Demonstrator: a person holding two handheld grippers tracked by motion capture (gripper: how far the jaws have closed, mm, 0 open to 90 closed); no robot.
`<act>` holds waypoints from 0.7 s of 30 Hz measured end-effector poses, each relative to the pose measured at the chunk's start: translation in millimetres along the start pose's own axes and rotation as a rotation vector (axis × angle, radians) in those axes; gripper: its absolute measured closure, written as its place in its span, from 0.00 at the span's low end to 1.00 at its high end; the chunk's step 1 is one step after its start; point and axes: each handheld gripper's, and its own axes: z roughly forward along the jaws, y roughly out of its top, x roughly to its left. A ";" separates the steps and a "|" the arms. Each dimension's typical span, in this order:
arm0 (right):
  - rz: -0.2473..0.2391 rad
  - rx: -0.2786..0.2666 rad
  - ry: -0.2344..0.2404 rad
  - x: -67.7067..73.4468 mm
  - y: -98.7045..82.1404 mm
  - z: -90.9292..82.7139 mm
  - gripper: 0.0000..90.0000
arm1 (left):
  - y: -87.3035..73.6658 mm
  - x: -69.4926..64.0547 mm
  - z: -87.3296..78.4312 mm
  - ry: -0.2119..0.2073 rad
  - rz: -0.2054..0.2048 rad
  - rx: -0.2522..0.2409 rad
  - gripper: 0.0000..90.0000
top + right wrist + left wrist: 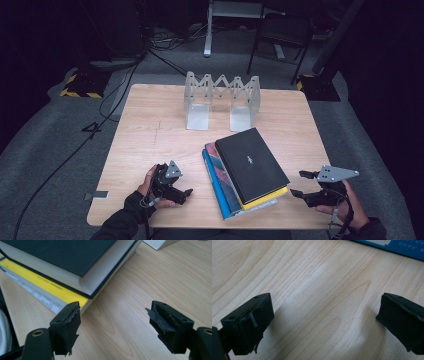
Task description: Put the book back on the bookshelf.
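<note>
The stack of books topped by a black hardcover (pixel 251 159) lies just left of the open, empty right gripper (pixel 296 184), well right of the open left gripper (pixel 187 192).

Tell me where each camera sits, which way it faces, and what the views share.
High view: above the person's side, looking forward and down on the table, books, bookend rack; forearms, left gripper, right gripper show.
Left gripper view: rides the left gripper, facing bare tabletop; open jaws show.
Right gripper view: rides the right gripper, facing the books; open jaws show.
Shared: the books and tabletop.
</note>
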 end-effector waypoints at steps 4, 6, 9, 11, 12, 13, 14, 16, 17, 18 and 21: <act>-0.017 -0.027 0.010 3.8 8.6 -4.9 0.27 | 0.1 0.3 0.0 -0.003 0.003 0.001 0.01; -0.021 -0.038 0.013 5.3 11.4 -6.7 0.27 | 0.5 0.6 0.1 -0.004 0.005 0.002 0.01; -0.038 -0.045 0.021 8.8 17.1 -9.1 0.27 | 1.0 0.7 0.3 -0.006 0.005 0.004 0.01; -0.038 -0.059 0.035 10.7 22.6 -10.7 0.27 | 1.2 0.7 0.3 -0.006 0.008 0.006 0.01; -0.042 -0.065 0.036 11.8 25.8 -11.0 0.27 | 1.3 0.6 0.3 -0.005 0.007 0.006 0.01; -0.045 -0.069 0.038 13.0 28.9 -10.7 0.27 | 1.4 0.6 0.3 -0.004 0.006 0.007 0.01; -0.046 -0.071 0.038 14.1 31.9 -9.8 0.28 | 1.6 0.7 0.3 -0.004 0.008 0.008 0.01; -0.056 -0.070 0.051 15.5 36.1 -6.7 0.28 | 2.5 0.2 0.0 -0.005 0.009 0.014 0.01; -0.058 -0.061 0.054 16.4 38.5 -3.8 0.28 | 3.3 0.2 -0.5 -0.010 0.014 0.020 0.02; -0.064 -0.054 0.054 16.9 40.3 -1.3 0.28 | 4.0 -0.5 -1.2 -0.011 0.015 0.024 0.04; -0.061 -0.048 0.067 16.4 44.1 3.6 0.28 | 4.8 -0.9 -1.9 -0.012 0.020 0.017 0.08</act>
